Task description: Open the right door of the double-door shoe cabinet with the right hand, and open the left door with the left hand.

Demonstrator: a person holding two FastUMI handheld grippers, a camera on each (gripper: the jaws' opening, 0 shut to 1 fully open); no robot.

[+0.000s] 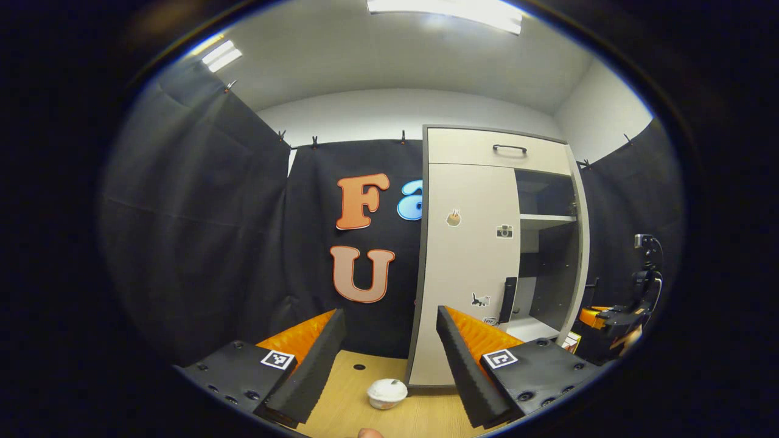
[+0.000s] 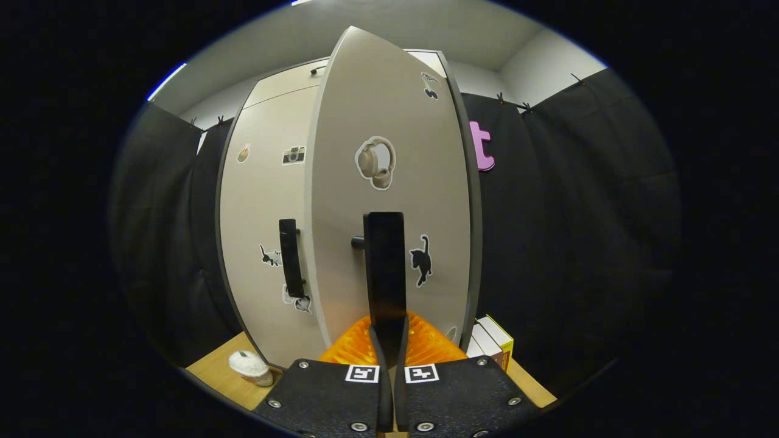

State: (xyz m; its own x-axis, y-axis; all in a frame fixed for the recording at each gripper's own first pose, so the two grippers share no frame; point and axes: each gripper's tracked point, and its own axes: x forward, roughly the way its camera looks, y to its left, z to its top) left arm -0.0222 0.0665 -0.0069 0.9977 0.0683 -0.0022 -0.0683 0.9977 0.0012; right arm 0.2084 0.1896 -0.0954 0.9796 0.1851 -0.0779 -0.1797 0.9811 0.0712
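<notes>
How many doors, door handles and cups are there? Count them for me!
Doors: 2, left door and right door
Door handles: 2, left handle and right handle
Cups: 1, white cup
Total: 5

R gripper [image 2: 387,340] fingers pinched tight on black door handle [image 2: 384,267], pointing fwd; L gripper [image 1: 389,359] jaws spread wide, holding nothing, level, aimed fwd; fingertip [image 1: 369,433] at bottom edge.

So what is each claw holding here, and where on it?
Right claw is shut on the right door's handle, at its lower end. Left claw is open, holding nothing.
</notes>
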